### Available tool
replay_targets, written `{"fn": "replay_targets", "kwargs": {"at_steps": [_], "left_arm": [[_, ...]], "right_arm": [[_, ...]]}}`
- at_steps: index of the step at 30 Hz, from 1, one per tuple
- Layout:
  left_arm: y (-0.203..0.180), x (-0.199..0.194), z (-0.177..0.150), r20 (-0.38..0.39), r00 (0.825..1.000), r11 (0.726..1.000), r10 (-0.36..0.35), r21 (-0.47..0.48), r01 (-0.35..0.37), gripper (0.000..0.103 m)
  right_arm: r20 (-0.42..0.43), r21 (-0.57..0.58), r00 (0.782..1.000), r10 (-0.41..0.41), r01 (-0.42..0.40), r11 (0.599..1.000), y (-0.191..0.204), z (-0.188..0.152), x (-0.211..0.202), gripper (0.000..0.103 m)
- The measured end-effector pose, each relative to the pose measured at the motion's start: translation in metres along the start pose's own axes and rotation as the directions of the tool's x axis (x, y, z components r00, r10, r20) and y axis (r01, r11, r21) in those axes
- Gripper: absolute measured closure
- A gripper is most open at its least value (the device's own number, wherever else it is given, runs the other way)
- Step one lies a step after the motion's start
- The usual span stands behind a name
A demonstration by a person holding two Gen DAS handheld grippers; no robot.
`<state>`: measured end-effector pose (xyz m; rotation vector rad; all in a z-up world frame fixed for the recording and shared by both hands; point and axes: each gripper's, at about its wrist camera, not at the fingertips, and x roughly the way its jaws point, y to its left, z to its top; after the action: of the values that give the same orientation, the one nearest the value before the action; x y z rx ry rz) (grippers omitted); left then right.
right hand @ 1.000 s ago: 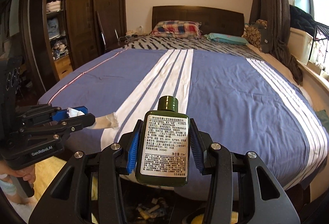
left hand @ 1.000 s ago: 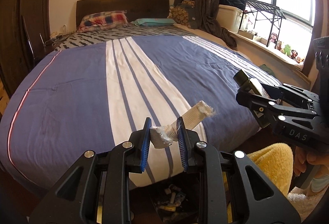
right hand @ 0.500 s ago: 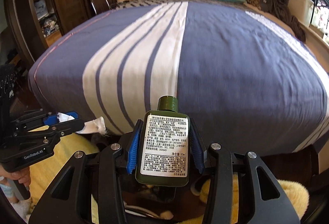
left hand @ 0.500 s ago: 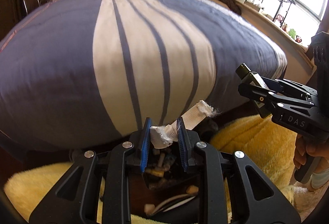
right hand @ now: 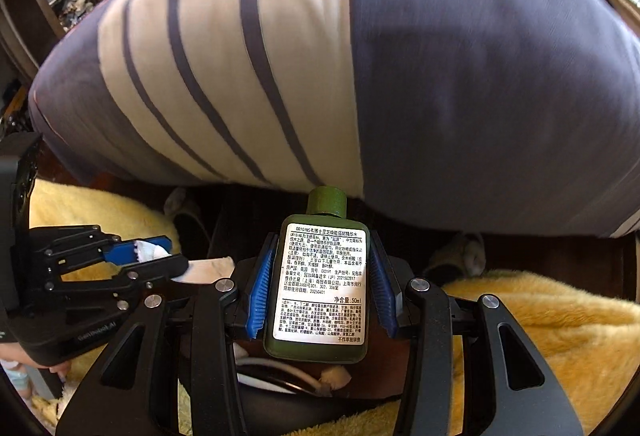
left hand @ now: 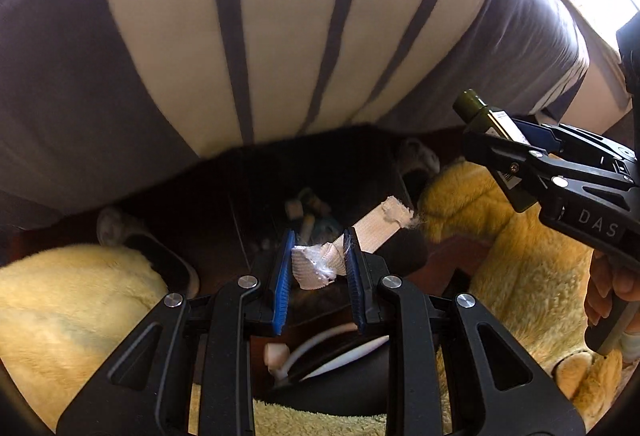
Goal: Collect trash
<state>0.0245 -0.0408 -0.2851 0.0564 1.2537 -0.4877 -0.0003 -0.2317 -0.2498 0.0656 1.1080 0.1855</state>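
My left gripper point(left hand: 318, 256) is shut on a white strip of bandage point(left hand: 320, 264) whose frayed end point(left hand: 394, 214) sticks out to the right. My right gripper point(right hand: 320, 276) is shut on a small dark green bottle point(right hand: 318, 284) with a white printed label, held upright. Both grippers hang low at the foot of the bed, over a dark bin point(left hand: 308, 220) with several bits of trash in it. The right gripper with the bottle also shows in the left wrist view point(left hand: 492, 124). The left gripper with the bandage also shows in the right wrist view point(right hand: 154, 254).
The bed with a blue and white striped cover point(left hand: 280, 36) fills the upper part of both views. Yellow fluffy fabric point(left hand: 68, 316) lies left and right below the grippers point(right hand: 560, 336). A slipper point(left hand: 152, 256) sits on the dark floor. White cable lies below point(left hand: 320, 352).
Both grippers have tilted down and dropped from above the bed to below its foot edge. The bin and floor have come into view. Both still hold their objects.
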Motion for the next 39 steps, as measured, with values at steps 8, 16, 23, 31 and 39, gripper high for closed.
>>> {"fn": "replay_targets", "kwargs": {"at_steps": [8,16,23,31,39], "left_arm": [[0.004,0.043,0.000,-0.103,0.994,0.999,-0.022,-0.028,0.019,0.080],[0.009,0.055,0.001,-0.126,0.991,0.999,-0.032,-0.040,0.027,0.079],[0.013,0.054,0.004,-0.128,0.991,0.998,-0.030,-0.066,0.022,0.062],[0.016,0.034,0.008,-0.069,0.997,0.995,0.042,-0.090,-0.048,0.021],[0.016,-0.007,0.013,0.035,0.995,0.991,0.092,-0.097,-0.088,0.008]], "right_arm": [[-0.129,0.061,0.990,0.061,-0.053,0.997,-0.007,-0.008,0.043,0.059],[-0.176,0.086,0.981,0.077,-0.063,0.994,-0.004,0.002,0.063,0.057],[-0.175,0.091,0.981,0.086,-0.070,0.993,-0.002,0.011,0.066,0.053],[-0.118,0.112,0.992,0.034,-0.020,0.994,-0.012,0.015,0.046,0.027],[-0.021,0.112,0.998,-0.059,0.061,0.992,-0.023,0.020,0.007,0.003]]}}
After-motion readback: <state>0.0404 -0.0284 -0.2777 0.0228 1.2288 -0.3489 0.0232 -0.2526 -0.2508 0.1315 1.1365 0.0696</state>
